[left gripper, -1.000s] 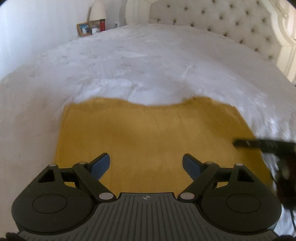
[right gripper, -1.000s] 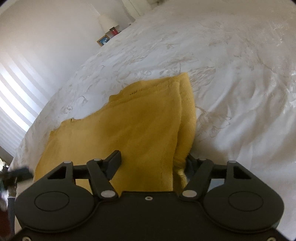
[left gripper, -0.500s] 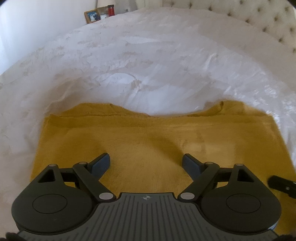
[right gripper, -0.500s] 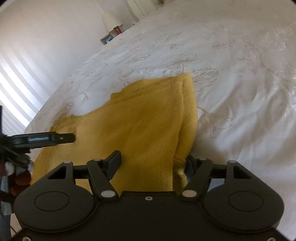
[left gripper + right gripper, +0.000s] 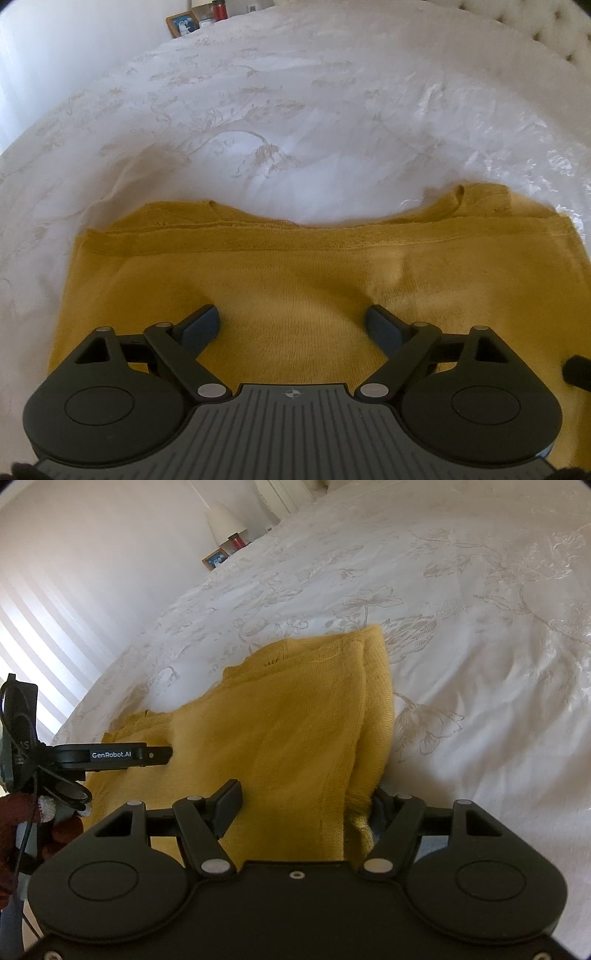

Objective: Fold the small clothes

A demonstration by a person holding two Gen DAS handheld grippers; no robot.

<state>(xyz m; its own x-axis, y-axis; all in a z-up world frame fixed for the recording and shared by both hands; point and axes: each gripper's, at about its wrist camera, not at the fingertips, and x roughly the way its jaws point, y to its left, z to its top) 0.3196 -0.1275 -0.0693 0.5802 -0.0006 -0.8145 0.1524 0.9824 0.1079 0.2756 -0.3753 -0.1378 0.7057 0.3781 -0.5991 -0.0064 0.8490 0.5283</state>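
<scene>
— On the white bedspread [image 5: 295, 110], mid-bed: yellow knit garment [image 5: 295, 266], lying mostly flat, near edge under both grippers.
— Folded yet?
— Partly, by the look of it. Doubled band along the far edge in the left view; stacked layers down the right side in the right view. Probably one fold made, more left before a compact bundle.
— Left gripper [image 5: 293, 321]?
— Fingers spread wide, nothing between them but flat knit beneath. Touching or hovering: cannot tell.
— Right gripper [image 5: 306, 805]?
— Also spread. Left finger bare; right finger buried behind a raised ridge of fabric. Cloth draped between, not pinched, as far as can be seen.
— Hidden parts?
— Near hem, cut off behind both gripper bodies. Sleeves not made out, perhaps tucked under. Neckline dip visible in the left view only. Right finger pad unseen. Left device seen side-on in the right view, its tip low over the cloth.
</scene>
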